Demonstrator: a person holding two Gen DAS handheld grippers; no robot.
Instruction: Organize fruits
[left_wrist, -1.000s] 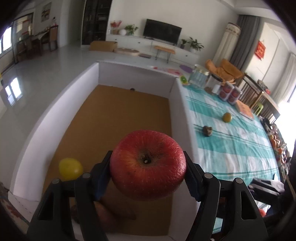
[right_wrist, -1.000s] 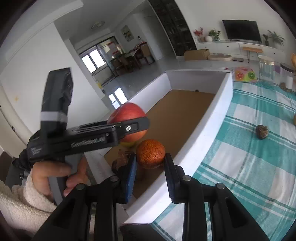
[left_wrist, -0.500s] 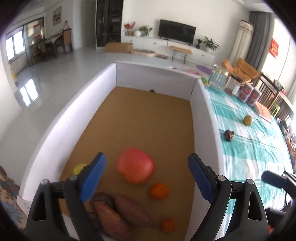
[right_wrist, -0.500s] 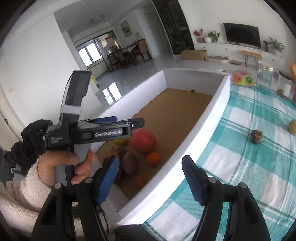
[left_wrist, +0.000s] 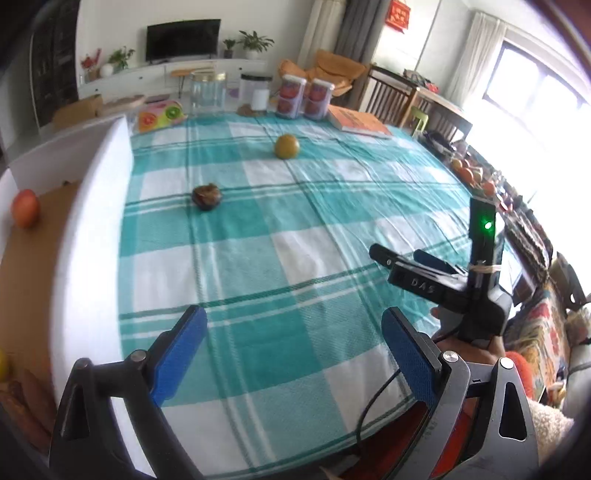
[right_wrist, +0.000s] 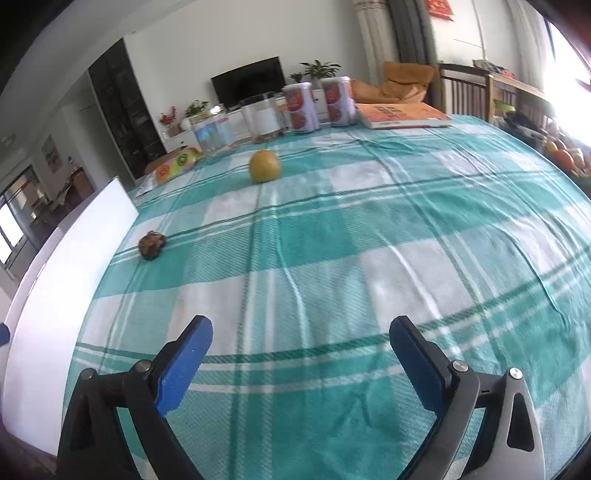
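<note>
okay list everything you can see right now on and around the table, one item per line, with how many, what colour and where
tablecloth: one, teal and white check, covers the table
white box: one, brown floor, left edge of the table
red apple: one, inside the box
yellow-green round fruit: one, on the cloth, far middle
dark brown fruit: one, on the cloth near the box wall
printed tins: two, red and white, far edge
clear jars: two, far edge
orange book: one, far right corner
fruit-print pack: one, pink and yellow, far left corner
left gripper: blue pads, jaws opening, nothing between them
right gripper: blue pads, jaws opening, nothing between them
</note>
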